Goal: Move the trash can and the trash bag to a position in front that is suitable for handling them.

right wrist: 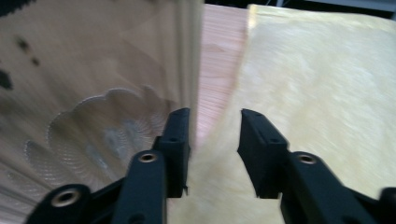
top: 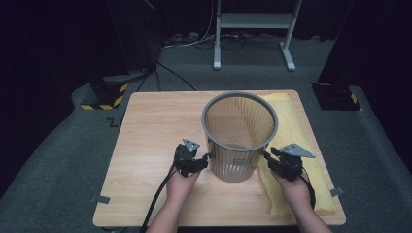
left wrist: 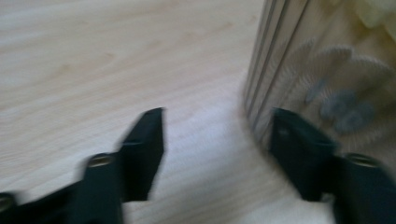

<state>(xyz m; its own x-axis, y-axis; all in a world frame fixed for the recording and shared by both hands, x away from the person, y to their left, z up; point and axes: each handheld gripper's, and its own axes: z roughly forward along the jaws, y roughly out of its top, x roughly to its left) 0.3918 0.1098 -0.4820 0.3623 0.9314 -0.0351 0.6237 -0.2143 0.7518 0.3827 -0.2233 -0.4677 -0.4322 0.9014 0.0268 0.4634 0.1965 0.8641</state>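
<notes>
the mesh bin (top: pixel 239 136) is standing upright near the middle of the wooden table (top: pixel 145 145), with its base lying directly between the two tools. the left gripper (top: pixel 198 163) is sitting just beside its left wall, jaws gaping wide and holding nothing. the right gripper (top: pixel 273 160) is hovering at its right wall above the yellow bag (top: pixel 291 126), jaws partly open and empty, about equally near.
</notes>
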